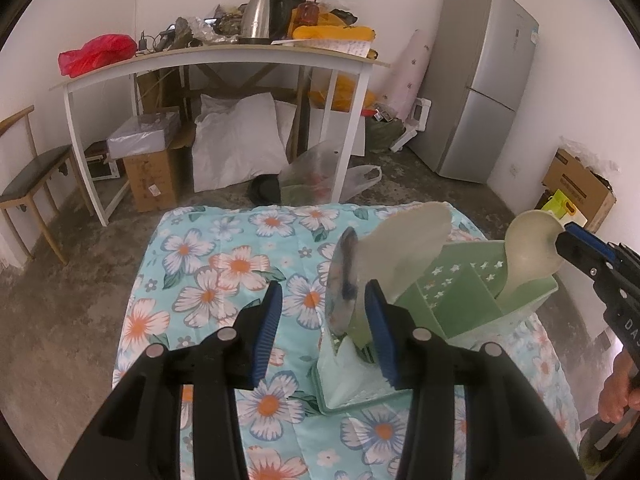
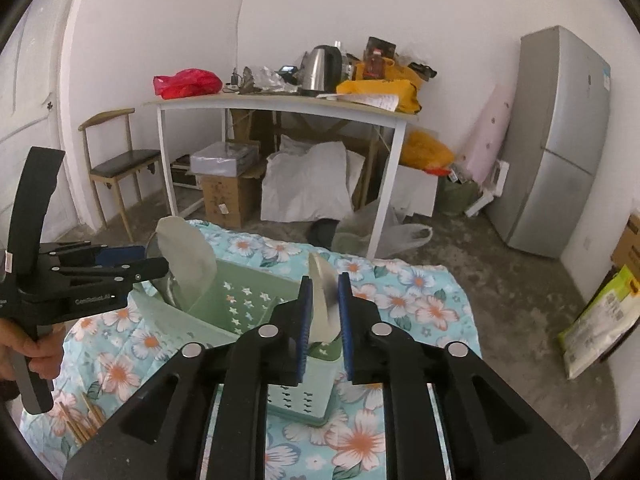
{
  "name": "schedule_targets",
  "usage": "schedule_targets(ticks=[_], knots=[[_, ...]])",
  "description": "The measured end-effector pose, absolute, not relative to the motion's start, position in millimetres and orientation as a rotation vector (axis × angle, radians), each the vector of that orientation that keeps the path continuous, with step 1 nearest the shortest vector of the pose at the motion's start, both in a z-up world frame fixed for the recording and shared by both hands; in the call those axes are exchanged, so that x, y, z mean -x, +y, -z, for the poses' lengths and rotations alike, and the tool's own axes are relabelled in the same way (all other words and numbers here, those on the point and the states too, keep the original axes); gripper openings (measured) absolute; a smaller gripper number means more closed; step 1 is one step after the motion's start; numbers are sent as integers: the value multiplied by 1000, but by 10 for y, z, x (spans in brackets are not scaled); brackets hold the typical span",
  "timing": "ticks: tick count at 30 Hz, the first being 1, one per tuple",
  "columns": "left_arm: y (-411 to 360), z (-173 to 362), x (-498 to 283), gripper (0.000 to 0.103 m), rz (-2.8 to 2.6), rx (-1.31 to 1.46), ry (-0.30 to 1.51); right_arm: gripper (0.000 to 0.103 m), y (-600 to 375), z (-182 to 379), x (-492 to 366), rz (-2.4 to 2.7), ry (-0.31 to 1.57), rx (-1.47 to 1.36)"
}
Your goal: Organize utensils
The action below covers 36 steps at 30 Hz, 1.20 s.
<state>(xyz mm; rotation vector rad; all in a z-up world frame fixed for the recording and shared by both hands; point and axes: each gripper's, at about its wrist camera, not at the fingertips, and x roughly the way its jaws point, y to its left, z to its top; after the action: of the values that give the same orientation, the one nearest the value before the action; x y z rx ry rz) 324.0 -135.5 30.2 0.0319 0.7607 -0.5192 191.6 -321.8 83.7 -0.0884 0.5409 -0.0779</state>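
Green utensil holder (image 1: 472, 296) sitting on the flowery blue cloth (image 1: 224, 276), star cutouts in the walls, dividers inside. Pale rice paddle (image 1: 404, 240) standing in the near-left compartment, with a metal spoon (image 1: 346, 276) right next to it, bowl up. Another pale spoon (image 1: 532, 248) poking up from the far-right compartment.

Left gripper (image 1: 324, 328) spread wide, nothing pinched; right pad just beside the metal spoon and the paddle, can't tell if touching. Left pad out over bare cloth.

Right gripper (image 2: 325, 320) narrower, blue pads either side of the pale spoon (image 2: 322, 304), small gaps visible both sides, so looks more like bracketing than squeezing; spoon a bit blurred. From the left view only the tip of that right gripper (image 1: 568, 242) showing, at the spoon's bowl.

Some wooden chopsticks (image 2: 86, 420) lying on the cloth at the lower left in the right view, well apart from the holder (image 2: 256, 304).

Behind all that: white table (image 1: 224, 60) with a kettle (image 1: 262, 16) and red bag (image 1: 96, 54), fridge (image 1: 480, 80) off to the right.
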Motion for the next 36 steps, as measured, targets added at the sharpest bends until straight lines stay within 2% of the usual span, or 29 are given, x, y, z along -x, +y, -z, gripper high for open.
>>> schedule_targets(ticks=[6,13,19,23,27,29,30,31,36], knots=[[-1392,-378,-3181,41,546,-43,731,34,-3224,-915,-1799,77,504,95],[-1300,-532,-3092,42,568,4,666,39,-3371,-1040,-1580,71,444,22],[-1030,-747,-2747,50,594,2,585,44,-3618,-1114,-1078,46,389,-149],[-806,-638,-2367,56,622,-44,628,46,-3623,-801,-786,0,496,-235],[-794,-128,-2001,56,651,-148,795,46,-3380,-136,-634,-82,711,-297],[-876,182,-1841,56,637,-227,866,37,-3126,245,-597,-132,816,-302],[-907,275,-1790,56,630,-248,881,31,-3051,330,-587,-140,837,-296],[-943,386,-1730,56,629,-274,903,30,-2942,434,-584,-138,858,-270],[-1018,555,-1413,56,584,-377,839,30,-2667,598,-528,-120,860,-150]])
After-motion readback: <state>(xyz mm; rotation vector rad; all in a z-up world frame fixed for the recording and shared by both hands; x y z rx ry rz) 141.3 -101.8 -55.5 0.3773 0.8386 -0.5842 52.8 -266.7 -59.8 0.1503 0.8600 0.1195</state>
